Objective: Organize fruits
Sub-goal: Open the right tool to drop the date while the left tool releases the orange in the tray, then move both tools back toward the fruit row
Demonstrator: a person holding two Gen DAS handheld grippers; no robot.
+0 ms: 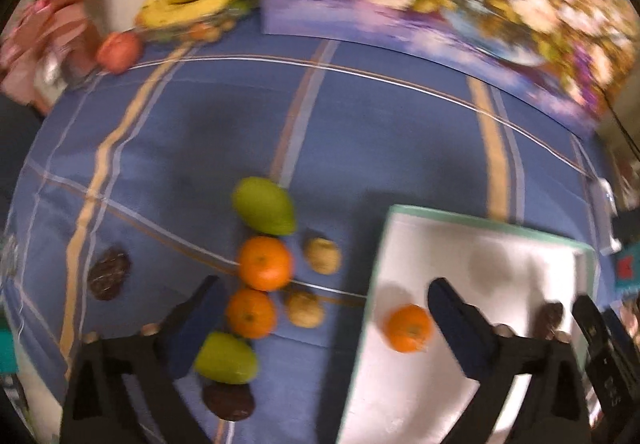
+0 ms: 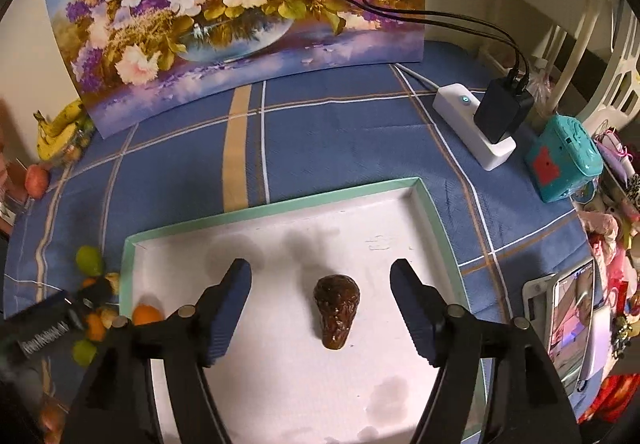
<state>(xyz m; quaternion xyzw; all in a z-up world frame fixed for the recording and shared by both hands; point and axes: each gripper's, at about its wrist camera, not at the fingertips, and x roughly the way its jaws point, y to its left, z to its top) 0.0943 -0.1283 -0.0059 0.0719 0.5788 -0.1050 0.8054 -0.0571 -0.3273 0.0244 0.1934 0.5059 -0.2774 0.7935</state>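
Observation:
In the left wrist view my left gripper is open and empty above the blue cloth. Between its fingers lie two oranges, two brown nuts, two green fruits and a dark fruit; another dark fruit lies to the left. One orange lies in the white tray. In the right wrist view my right gripper is open over the tray, with a dark wrinkled fruit lying between its fingers. The tray's orange shows at its left edge.
Bananas and a red fruit sit at the far left corner. A flower painting stands along the back. A white power strip with a black charger, a teal box and a phone lie on the right.

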